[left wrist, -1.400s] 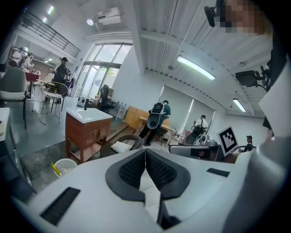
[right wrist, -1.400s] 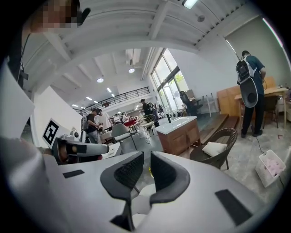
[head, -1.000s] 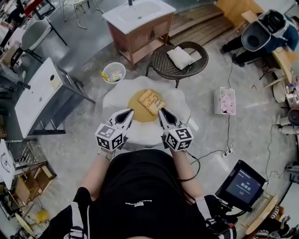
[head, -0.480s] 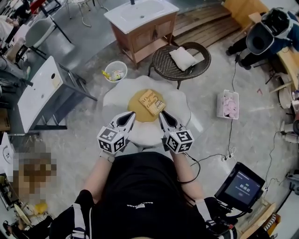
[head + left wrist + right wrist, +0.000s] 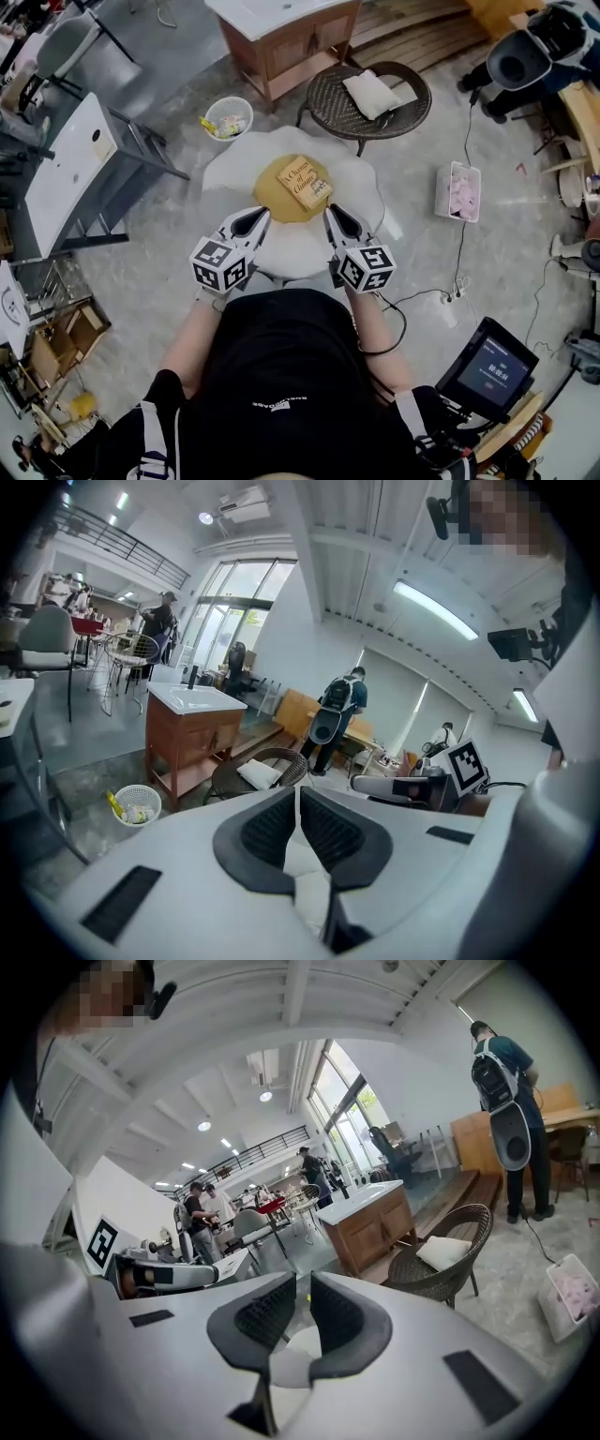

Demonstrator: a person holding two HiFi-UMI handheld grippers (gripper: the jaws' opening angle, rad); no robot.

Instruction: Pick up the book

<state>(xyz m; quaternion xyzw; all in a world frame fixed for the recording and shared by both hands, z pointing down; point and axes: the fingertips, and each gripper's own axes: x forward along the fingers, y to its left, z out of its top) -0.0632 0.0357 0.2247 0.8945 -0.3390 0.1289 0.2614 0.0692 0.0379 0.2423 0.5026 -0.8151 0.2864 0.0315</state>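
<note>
The book [image 5: 305,181], tan-covered with dark lettering, lies flat on the yellow middle of an egg-shaped white low table [image 5: 349,183]. Both grippers hover side by side over the table's near edge, short of the book. My left gripper [image 5: 258,217] [image 5: 297,794] is shut with nothing between its pads. My right gripper [image 5: 333,213] [image 5: 302,1283] is shut and empty too, its pads nearly touching. The book is hidden in both gripper views. Each gripper view shows the other gripper at its side.
A wicker chair [image 5: 412,112] with a white cushion stands just behind the table, a wooden washbasin cabinet [image 5: 291,42] beyond it. A white wastebasket [image 5: 228,119] is at the back left and a white desk [image 5: 61,173] further left. A box of pink items [image 5: 457,190], cables and a monitor [image 5: 492,366] are on the right.
Both grippers have sunk a little near the table's front edge, still shut. The head view has shifted slightly. The book has not moved.
</note>
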